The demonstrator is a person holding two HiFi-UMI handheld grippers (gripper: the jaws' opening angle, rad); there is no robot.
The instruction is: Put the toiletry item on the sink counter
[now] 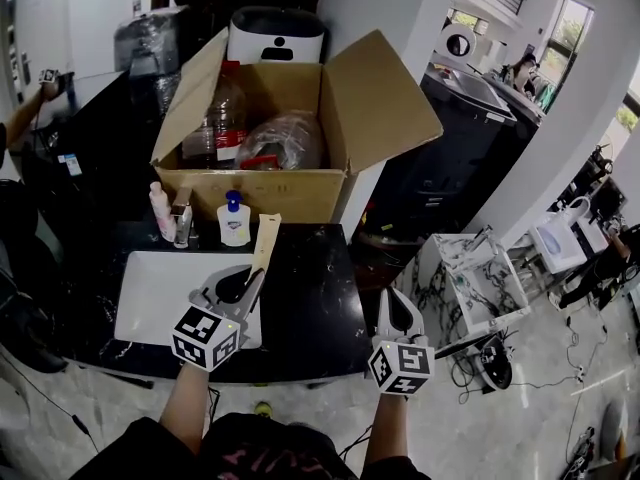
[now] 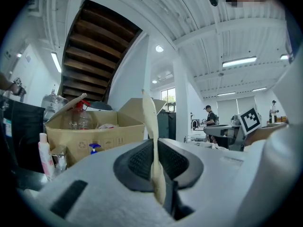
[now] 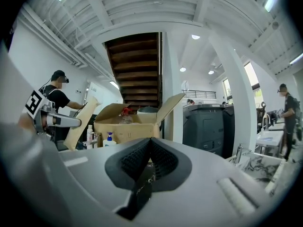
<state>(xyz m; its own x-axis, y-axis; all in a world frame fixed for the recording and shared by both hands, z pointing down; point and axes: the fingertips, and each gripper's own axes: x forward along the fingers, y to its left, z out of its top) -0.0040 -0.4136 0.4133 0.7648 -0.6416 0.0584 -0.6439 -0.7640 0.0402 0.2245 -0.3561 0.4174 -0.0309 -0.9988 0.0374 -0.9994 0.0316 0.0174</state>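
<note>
**Left gripper has the toiletry item, not set down yet**

The left gripper is clamped on the bottom end of a flat cream toiletry item. It pokes up and forward from the jaws, above the black counter. The white basin is to the gripper's left and the pump bottle is ahead of it. The right gripper is pinched closed on nothing, probably just staying clear.

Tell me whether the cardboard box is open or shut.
Open: the cardboard box has flaps raised outward, bottles showing inside.
</note>
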